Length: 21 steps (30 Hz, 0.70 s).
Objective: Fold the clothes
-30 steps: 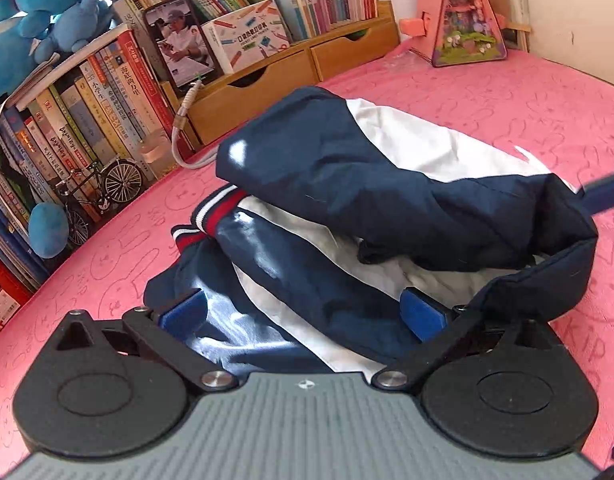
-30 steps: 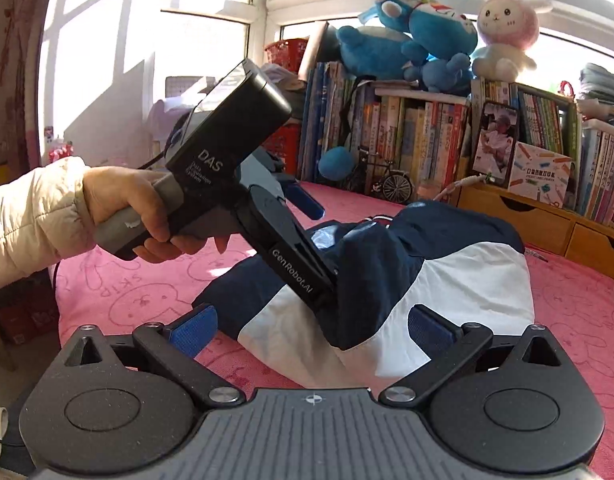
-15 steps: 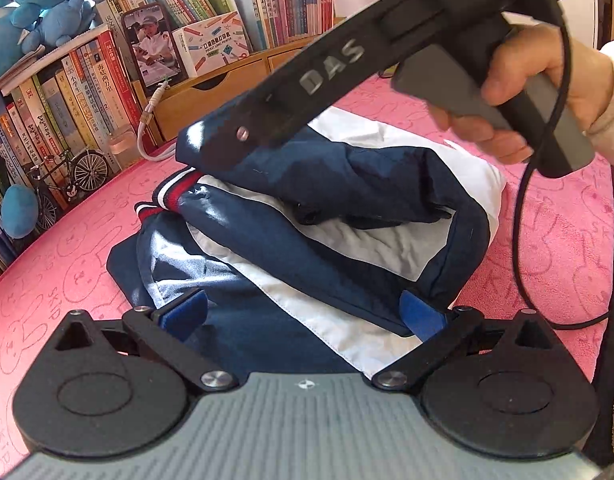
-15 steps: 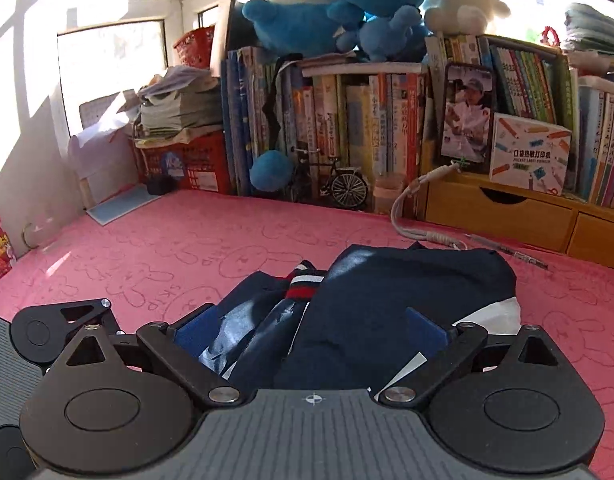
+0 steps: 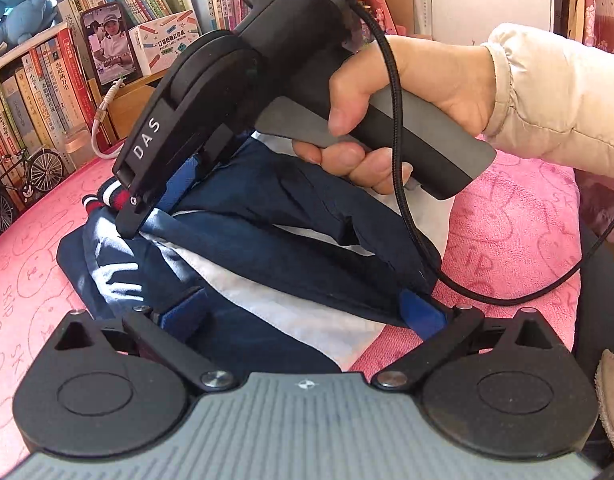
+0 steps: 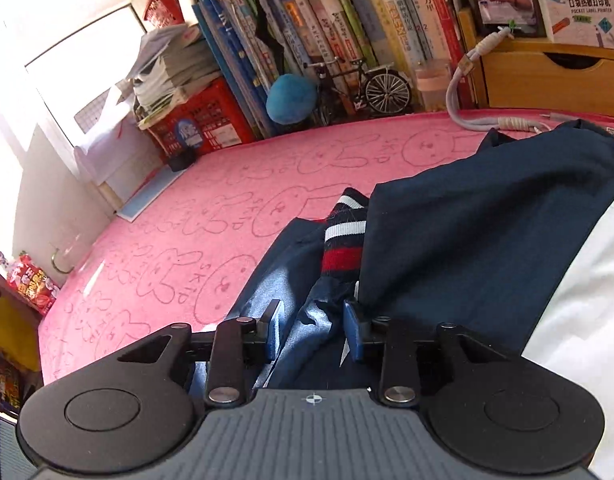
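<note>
Two grippers work one navy-and-white jacket (image 5: 267, 248), which lies bunched and partly folded on the pink rabbit-print cover (image 6: 211, 184), in front of the row of books (image 6: 307, 32). What has just changed is on the right: the right gripper (image 6: 313, 328) has swung in over the garment and come down at the striped red, white and navy cuff (image 6: 341, 240), and its jaws are closing with a ridge of shiny navy fabric between the blue pads (image 6: 353, 332); the pads look near the cloth but I cannot tell that they press it yet. In the left wrist view the same tool, held in the person's hand (image 5: 411, 100), has its fingertip planted right beside that cuff. The left gripper (image 5: 303, 312) stands wide and released, its pads spread over the near hem without pinching anything. For the task, this reads as the start of a new grasp at the sleeve end, probably to carry it across the body of the jacket. A second ago the right jaws were fully spread and looked at the jacket from the side, with the left tool in their view; half a second ago they hovered above the cuff. The left gripper has only edged nearer and tipped a little.
</note>
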### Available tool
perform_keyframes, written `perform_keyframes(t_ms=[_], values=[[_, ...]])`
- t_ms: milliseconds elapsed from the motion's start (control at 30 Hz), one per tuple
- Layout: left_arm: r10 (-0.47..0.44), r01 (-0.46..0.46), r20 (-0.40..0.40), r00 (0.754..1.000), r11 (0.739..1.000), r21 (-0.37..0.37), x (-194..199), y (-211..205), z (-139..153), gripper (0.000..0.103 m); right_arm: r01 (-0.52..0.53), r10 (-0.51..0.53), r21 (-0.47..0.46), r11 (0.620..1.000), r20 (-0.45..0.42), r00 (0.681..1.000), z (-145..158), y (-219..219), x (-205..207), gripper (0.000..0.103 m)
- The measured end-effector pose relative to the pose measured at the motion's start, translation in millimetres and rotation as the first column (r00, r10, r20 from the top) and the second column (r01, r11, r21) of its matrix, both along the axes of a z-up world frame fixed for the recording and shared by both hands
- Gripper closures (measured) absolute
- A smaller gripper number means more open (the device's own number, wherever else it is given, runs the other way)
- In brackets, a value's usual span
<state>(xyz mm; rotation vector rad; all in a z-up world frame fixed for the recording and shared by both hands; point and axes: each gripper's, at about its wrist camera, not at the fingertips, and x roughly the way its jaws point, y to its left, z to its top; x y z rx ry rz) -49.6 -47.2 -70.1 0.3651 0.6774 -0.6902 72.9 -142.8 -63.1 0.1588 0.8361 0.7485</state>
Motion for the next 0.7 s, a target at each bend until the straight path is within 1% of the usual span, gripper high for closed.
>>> perform_keyframes(t_ms=[33, 67, 100, 133, 167, 233, 267, 300, 367, 400, 433, 467, 500, 533, 567, 600, 633, 700], values=[[0.006, -0.006, -0.012, 1.0, 1.0, -0.008, -2, 5, 0, 0.0, -0.016, 0.016, 0.017, 1.0, 0.02, 1.0, 5, -6, -7, 0.057], [0.011, -0.012, -0.016, 1.0, 1.0, -0.009, -5, 8, 0, 0.0, -0.033, 0.031, 0.035, 0.999, 0.042, 0.999, 10, -12, -15, 0.049], [0.021, -0.021, -0.009, 1.0, 1.0, 0.002, -9, 12, 2, 0.0, -0.033, 0.03, 0.032, 0.999, 0.087, 0.996, 19, -20, -31, 0.04], [0.032, -0.032, 0.003, 0.999, 0.999, 0.016, -13, 16, 4, 0.0, -0.03, 0.026, 0.025, 0.999, 0.138, 0.99, 28, -27, -48, 0.036], [0.043, -0.043, 0.014, 0.999, 0.999, 0.03, -17, 20, 7, 0.0, -0.017, 0.018, -0.007, 1.0, 0.196, 0.98, 35, -35, -67, 0.03], [0.073, -0.074, 0.04, 0.997, 0.997, 0.032, -23, 31, 16, 0.0, 0.019, 0.012, -0.099, 0.995, 0.303, 0.953, 44, -47, -105, 0.029], [0.087, -0.088, 0.048, 0.995, 0.996, 0.022, -24, 37, 20, 0.0, 0.027, 0.021, -0.138, 0.99, 0.336, 0.942, 45, -52, -122, 0.029], [0.107, -0.107, 0.044, 0.993, 0.994, -0.009, -22, 44, 26, 0.0, 0.033, 0.026, -0.161, 0.986, 0.351, 0.936, 44, -55, -134, 0.029], [0.158, -0.158, -0.01, 0.987, 0.981, -0.11, -9, 59, 39, 0.0, 0.056, 0.009, -0.169, 0.984, 0.361, 0.932, 40, -57, -154, 0.029], [0.173, -0.182, -0.065, 0.983, 0.965, -0.189, 0, 67, 45, 0.0, 0.069, -0.015, -0.141, 0.988, 0.354, 0.935, 37, -55, -159, 0.029], [0.177, -0.208, -0.131, 0.975, 0.938, -0.276, 12, 74, 50, 0.0, 0.084, -0.041, -0.109, 0.991, 0.344, 0.938, 34, -53, -163, 0.029], [0.162, -0.226, -0.2, 0.966, 0.906, -0.357, 22, 79, 52, 0.0, 0.105, -0.07, -0.089, 0.991, 0.333, 0.94, 31, -50, -163, 0.029], [0.134, -0.243, -0.267, 0.954, 0.868, -0.432, 31, 83, 53, 0.0, 0.148, -0.106, -0.102, 0.984, 0.34, 0.935, 26, -44, -162, 0.03], [0.107, -0.257, -0.316, 0.943, 0.836, -0.485, 41, 84, 53, 0.0, 0.196, -0.143, -0.121, 0.973, 0.351, 0.926, 21, -38, -162, 0.031], [0.098, -0.269, -0.337, 0.936, 0.819, -0.506, 47, 81, 53, 0.0, 0.255, -0.184, -0.151, 0.955, 0.373, 0.909, 15, -33, -160, 0.039], [0.117, -0.283, -0.337, 0.934, 0.819, -0.499, 55, 75, 54, 0.0, 0.302, -0.217, -0.17, 0.938, 0.391, 0.895, 8, -29, -160, 0.048], [0.145, -0.298, -0.329, 0.933, 0.823, -0.484, 64, 67, 55, 0.0, 0.336, -0.247, -0.171, 0.926, 0.396, 0.884, 2, -28, -159, 0.061], [0.189, -0.337, -0.335, 0.923, 0.819, -0.465, 85, 57, 53, 0.0, 0.381, -0.301, -0.145, 0.913, 0.39, 0.87, -5, -30, -161, 0.078]])
